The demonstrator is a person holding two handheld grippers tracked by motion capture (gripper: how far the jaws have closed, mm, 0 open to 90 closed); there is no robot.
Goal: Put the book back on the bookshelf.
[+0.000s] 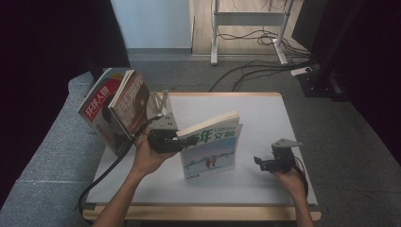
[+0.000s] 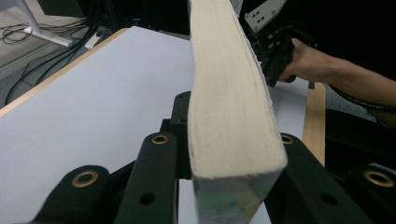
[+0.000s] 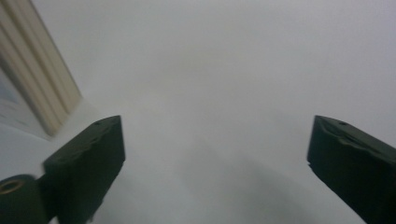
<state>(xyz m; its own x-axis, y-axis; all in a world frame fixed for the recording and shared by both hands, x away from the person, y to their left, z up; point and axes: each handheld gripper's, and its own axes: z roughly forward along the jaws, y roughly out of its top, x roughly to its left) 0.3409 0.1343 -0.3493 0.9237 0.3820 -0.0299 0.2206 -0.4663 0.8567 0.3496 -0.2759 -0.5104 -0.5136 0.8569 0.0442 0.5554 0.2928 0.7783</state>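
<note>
A thick magazine (image 1: 210, 149) with green title characters and a snowy cover picture stands upright on the white table (image 1: 265, 118). My left gripper (image 1: 185, 141) is shut on its upper left corner, near the spine. In the left gripper view (image 2: 224, 140) the cream page block (image 2: 229, 84) runs up between the two black jaws, which press on both its sides. My right gripper (image 1: 259, 162) rests low over the table, right of the magazine and apart from it. Its jaws (image 3: 215, 154) stand wide open over bare table, with the magazine's page edge (image 3: 37, 70) at the far left.
Two magazines, one red-titled (image 1: 97, 108) and one dark (image 1: 133, 101), lean at the table's left edge beside a metal bookend (image 1: 161, 101). A grey padded bench (image 1: 47, 156) runs along the left. Desk legs and cables (image 1: 265, 38) lie on the floor behind.
</note>
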